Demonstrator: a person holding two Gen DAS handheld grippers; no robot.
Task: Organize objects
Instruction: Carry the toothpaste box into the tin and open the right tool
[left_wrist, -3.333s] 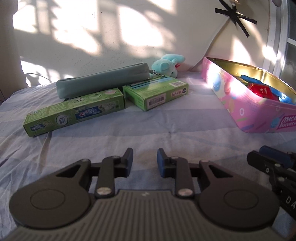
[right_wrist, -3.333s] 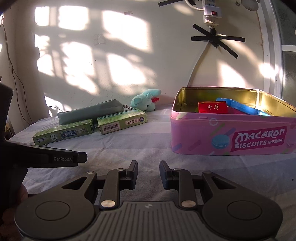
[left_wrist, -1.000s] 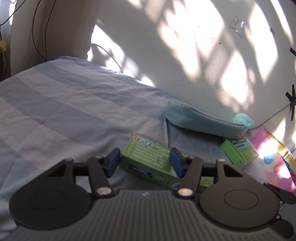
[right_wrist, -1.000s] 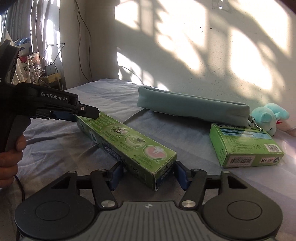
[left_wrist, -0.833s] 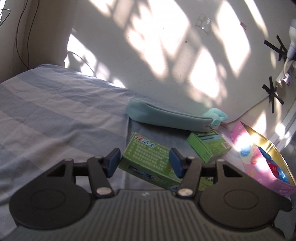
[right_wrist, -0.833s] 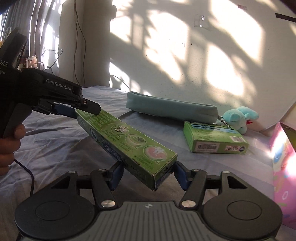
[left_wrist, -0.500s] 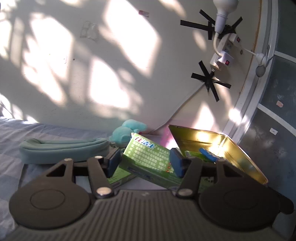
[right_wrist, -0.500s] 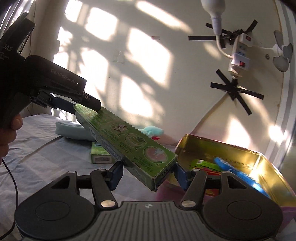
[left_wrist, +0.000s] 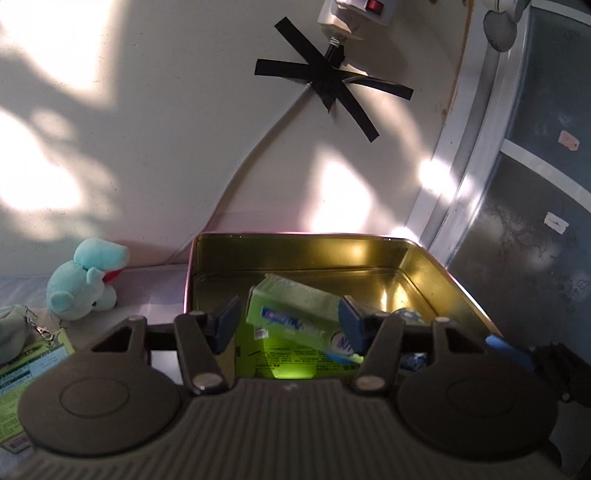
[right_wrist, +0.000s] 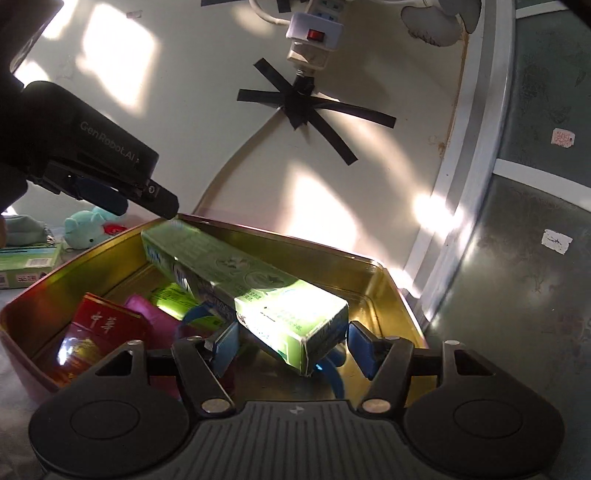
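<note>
A long green toothpaste box (right_wrist: 251, 284) lies slanted inside the open pink biscuit tin (right_wrist: 365, 266). It also shows in the left wrist view (left_wrist: 295, 314), inside the tin (left_wrist: 306, 254). My left gripper (left_wrist: 288, 325) is open, with a gap on both sides of the box's near end. My right gripper (right_wrist: 291, 343) is open around the box's other end, pads clear of it. The left gripper also shows in the right wrist view (right_wrist: 144, 195), just above the box's far end.
The tin also holds a red packet (right_wrist: 99, 325), a pink item (right_wrist: 147, 314) and a blue item (right_wrist: 332, 376). A teal plush toy (left_wrist: 85, 284), a green box (left_wrist: 22, 373) and a grey-green pouch (left_wrist: 9, 332) lie on the cloth to the left. A wall stands behind, a window frame at right.
Both grippers carried the toothpaste box from the cloth over to the tin and lowered it in. Both sets of jaws have opened off the box.
</note>
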